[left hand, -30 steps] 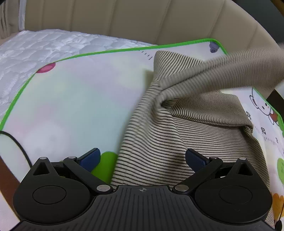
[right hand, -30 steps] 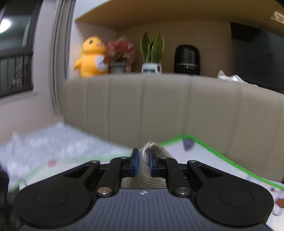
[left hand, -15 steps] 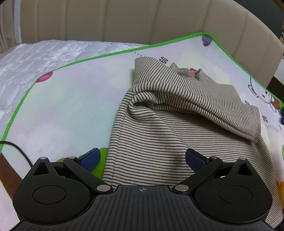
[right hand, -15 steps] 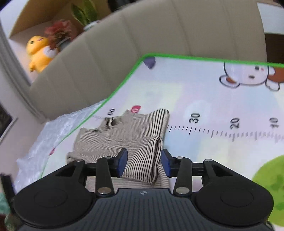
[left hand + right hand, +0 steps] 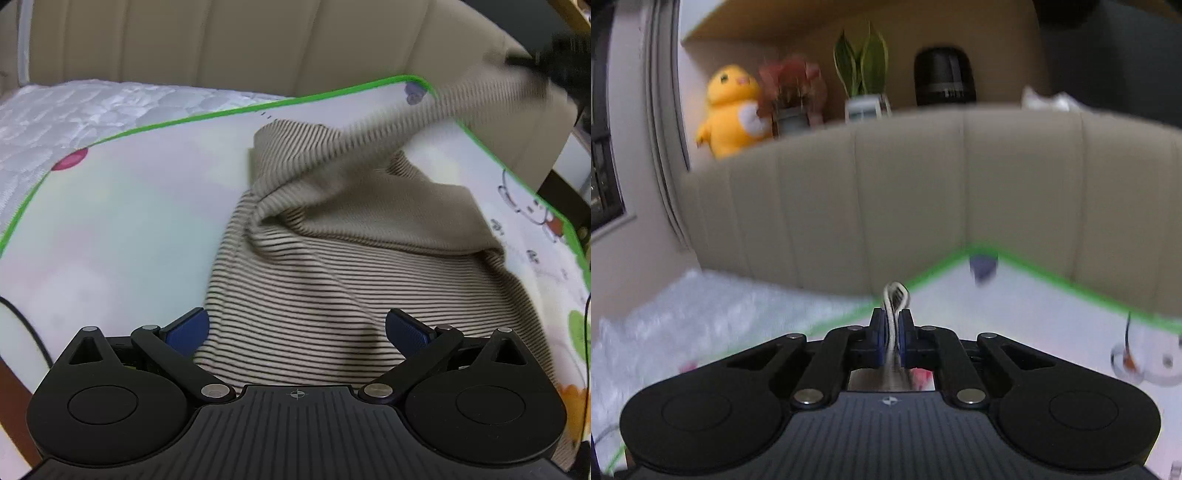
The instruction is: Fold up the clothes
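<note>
A beige shirt with thin dark stripes [image 5: 325, 273] lies on a pale play mat with a green border [image 5: 122, 221]. My left gripper [image 5: 295, 328] is open and hovers over the shirt's near edge, blue pads apart on either side of the cloth. One sleeve [image 5: 436, 114] is stretched up and to the right, blurred, toward the right gripper [image 5: 561, 66] at the top right corner. In the right wrist view my right gripper [image 5: 891, 332] is shut on a thin fold of striped cloth [image 5: 895, 295], raised above the mat [image 5: 1034, 295].
A beige padded headboard [image 5: 258, 44] runs behind the mat. White quilted bedding [image 5: 74, 110] lies to the left. A shelf above holds a yellow plush duck [image 5: 729, 110], potted plants [image 5: 860, 70] and a black speaker [image 5: 943, 77]. A black cable [image 5: 22, 321] crosses the mat's left edge.
Half a second ago the right gripper was open around the folded sleeve lying on the shirt. Now it is shut on that cloth and has lifted it up to the right.
</note>
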The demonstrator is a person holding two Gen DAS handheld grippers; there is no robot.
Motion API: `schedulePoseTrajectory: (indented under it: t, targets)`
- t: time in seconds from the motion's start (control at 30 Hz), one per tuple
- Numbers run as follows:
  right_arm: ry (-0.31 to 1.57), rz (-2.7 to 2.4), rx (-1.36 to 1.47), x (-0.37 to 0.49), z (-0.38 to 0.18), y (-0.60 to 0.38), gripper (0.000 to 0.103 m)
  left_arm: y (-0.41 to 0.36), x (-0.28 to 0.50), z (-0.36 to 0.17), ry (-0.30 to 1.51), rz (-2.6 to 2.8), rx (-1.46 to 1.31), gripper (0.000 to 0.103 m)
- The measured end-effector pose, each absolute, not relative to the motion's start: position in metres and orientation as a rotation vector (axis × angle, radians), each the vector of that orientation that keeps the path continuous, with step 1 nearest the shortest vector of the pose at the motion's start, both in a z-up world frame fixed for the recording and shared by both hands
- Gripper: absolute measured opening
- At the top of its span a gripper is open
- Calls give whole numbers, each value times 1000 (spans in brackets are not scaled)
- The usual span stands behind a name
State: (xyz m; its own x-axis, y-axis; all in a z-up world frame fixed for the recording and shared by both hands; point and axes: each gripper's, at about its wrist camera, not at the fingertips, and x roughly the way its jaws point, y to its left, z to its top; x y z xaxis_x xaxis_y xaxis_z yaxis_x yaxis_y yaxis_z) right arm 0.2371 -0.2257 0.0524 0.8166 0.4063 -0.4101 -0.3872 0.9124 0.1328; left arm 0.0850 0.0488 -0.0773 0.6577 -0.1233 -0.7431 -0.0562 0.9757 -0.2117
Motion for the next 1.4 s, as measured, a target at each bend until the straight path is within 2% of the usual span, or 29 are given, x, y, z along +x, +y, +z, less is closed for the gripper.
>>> schedulePoseTrajectory:
  t: [0.4, 0.5, 0.57, 0.63, 0.67, 0.7, 0.73, 0.83, 0.93, 1.03, 1.1, 1.33, 1.4]
  targets:
    - [588, 313, 199, 251, -31, -261, 7, 67, 88, -79, 884, 44, -255, 103]
    - [629, 287, 242, 254, -54, -271, 28, 59, 89, -80, 884, 32, -233, 103]
    - [656, 269, 271, 255, -70, -277, 46, 55, 91, -81, 883, 19, -213, 103]
    - [684, 284, 299, 267, -75, -265, 53, 53, 90, -82, 882, 11, -197, 103]
    - [719, 304, 316, 276, -79, -257, 44, 52, 90, -83, 882, 10, -192, 103]
    - [753, 323, 334, 285, -83, -249, 29, 52, 90, -83, 882, 8, -189, 103]
    - [758, 348, 312, 287, -78, -239, 7, 53, 90, -84, 881, 7, -190, 103]
    - [650, 445, 238, 277, -36, -215, 6, 55, 90, -84, 879, 5, -197, 103]
    - [487, 524, 304, 266, 18, -218, 6, 55, 91, -84, 879, 6, -200, 103]
    - [421, 531, 311, 258, 41, -231, 6, 55, 91, -84, 880, 13, -199, 103]
    - [431, 495, 270, 250, 32, -240, 6, 56, 90, -84, 884, 23, -195, 103]
    - [715, 264, 214, 218, -77, -277, 7, 62, 90, -84, 896, 56, -199, 103]
    - [703, 275, 211, 214, -77, -274, 9, 62, 90, -82, 891, 55, -201, 103]
